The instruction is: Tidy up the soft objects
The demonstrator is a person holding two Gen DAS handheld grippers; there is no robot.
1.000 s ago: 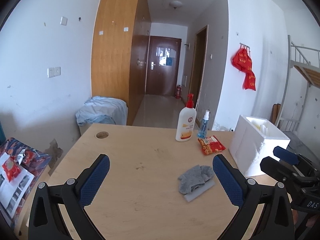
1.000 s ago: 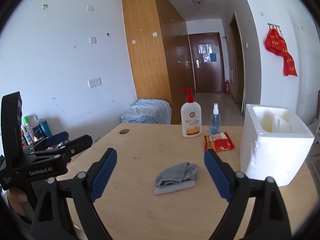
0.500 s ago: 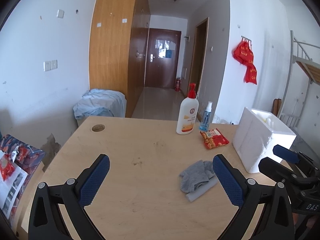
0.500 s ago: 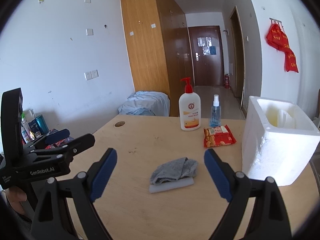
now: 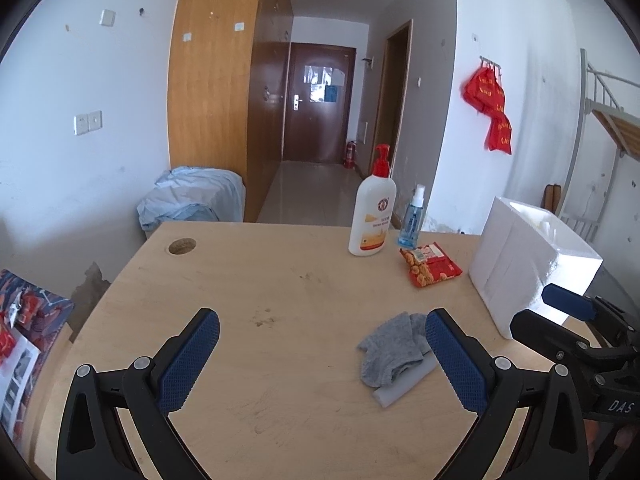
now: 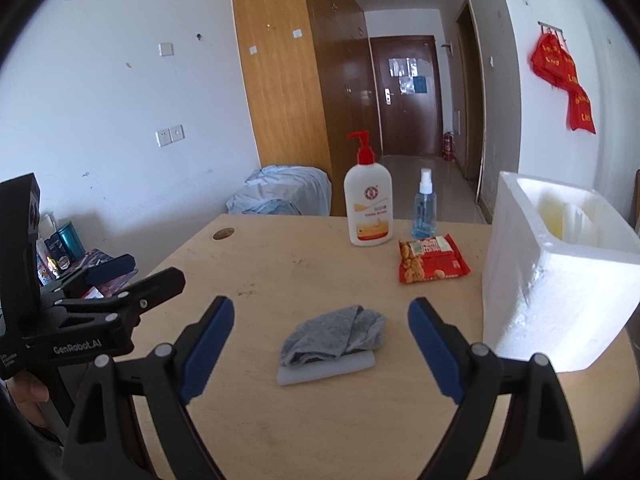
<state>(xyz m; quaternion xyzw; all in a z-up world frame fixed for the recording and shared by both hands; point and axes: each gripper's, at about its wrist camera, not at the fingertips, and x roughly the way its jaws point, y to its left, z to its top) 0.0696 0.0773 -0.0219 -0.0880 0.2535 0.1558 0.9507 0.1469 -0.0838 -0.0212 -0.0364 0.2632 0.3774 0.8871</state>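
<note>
The right tool (image 6: 320,344) hangs wide open facing the crumpled grey sock (image 6: 334,340), which lies on a pale flat pad (image 6: 326,370) mid-table (image 6: 280,280) near the foam box (image 6: 560,288); limp and light, it looks best pinched at its bunched middle.

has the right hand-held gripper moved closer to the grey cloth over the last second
Yes. In the right wrist view the grey cloth sits lower between the right hand-held gripper fingers, and the foam box looms larger: it moved forward.
</note>
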